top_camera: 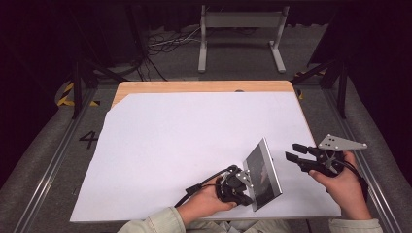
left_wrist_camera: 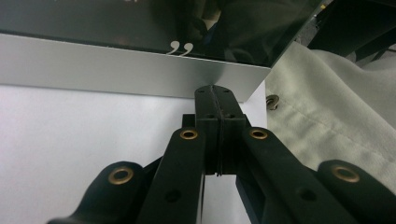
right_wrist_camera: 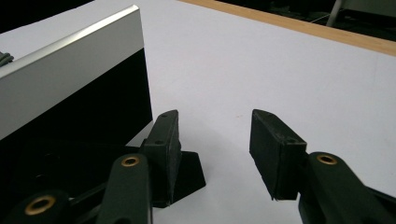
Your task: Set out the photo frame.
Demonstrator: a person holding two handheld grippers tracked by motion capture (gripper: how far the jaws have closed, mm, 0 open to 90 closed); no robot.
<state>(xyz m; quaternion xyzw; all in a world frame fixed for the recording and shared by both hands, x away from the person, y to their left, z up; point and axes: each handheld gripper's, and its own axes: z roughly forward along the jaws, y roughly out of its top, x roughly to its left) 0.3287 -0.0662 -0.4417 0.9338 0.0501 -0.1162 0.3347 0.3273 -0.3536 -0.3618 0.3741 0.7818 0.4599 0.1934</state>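
Nearest, we are gripping the frame (top_camera: pixel 263 174) with the left gripper (top_camera: pixel 245 187): its jaws are pressing together on the frame's silver edge, holding it tilted above the white sheet (top_camera: pixel 170 145), dark glass facing right. Just right of it, we are holding the right gripper (top_camera: pixel 294 151) with jaws standing wide, nothing between them, close beside the frame but apart from it. Farther off, we are seeing the table (top_camera: pixel 194 86) edge in bare wood, then a grey stand (top_camera: pixel 240 29) on the floor.

Bright, even table light; dark surroundings; close claws blurred.
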